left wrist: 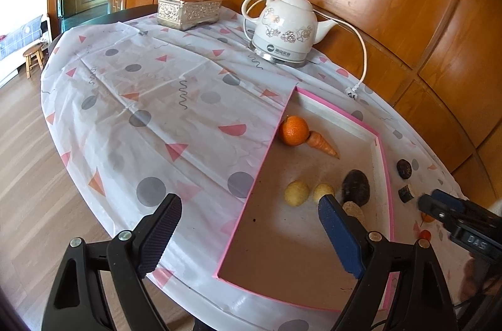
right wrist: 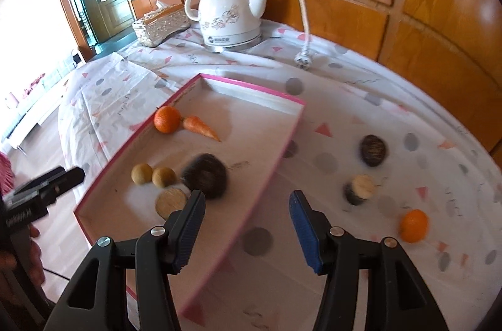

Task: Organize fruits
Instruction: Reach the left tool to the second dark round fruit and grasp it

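A: Where is the next fruit?

B: The small round orange (right wrist: 414, 226) lies on the patterned tablecloth (right wrist: 360, 99), outside the shallow pink-edged box (right wrist: 276, 143), ahead and to the right of the right gripper (right wrist: 246, 226).

A: Its jaws?

B: Partly apart, opening, nothing between them. The left gripper (left wrist: 248, 233) hangs wide and empty over the box's left wall, so I judge the right hand nearer.

Bright daylight, fisheye warp, motion blur
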`<state>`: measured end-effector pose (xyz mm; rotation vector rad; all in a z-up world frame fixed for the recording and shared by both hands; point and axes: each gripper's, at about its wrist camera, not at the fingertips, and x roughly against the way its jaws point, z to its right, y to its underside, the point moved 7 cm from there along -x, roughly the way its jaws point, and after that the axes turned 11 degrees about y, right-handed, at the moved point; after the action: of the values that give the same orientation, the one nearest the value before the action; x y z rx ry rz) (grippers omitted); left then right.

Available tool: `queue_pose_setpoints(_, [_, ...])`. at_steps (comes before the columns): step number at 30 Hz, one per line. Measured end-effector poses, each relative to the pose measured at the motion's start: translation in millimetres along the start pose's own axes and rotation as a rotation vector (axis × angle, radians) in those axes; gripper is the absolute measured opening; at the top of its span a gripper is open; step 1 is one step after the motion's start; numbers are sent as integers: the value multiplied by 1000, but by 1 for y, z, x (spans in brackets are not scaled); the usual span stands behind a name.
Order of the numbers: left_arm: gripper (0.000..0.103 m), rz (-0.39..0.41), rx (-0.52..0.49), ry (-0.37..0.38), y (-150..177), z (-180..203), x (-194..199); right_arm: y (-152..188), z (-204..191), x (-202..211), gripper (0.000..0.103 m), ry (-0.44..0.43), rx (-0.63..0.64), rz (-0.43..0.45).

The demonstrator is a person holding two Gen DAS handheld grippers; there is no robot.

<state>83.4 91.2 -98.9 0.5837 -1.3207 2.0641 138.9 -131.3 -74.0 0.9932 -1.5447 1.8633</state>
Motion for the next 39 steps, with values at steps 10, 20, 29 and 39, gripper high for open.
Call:
queue_pose_setpoints(10, [89,-9,-29,10,4,11,-1,21,82,34,57,154,-47,8])
queue_pose_setpoints(20, [89,-25,-82,20,6,29,-4,58,181,51,57,349,-148,-49])
queue_pose_setpoints(29, [89,-43,-160,35,4,58,-11,108,287,60,57,530,-301,-136])
queue_pose_setpoints(39, [89,-77,-286,85,-2,113,-28,181,386,59,57,633,-667,-224])
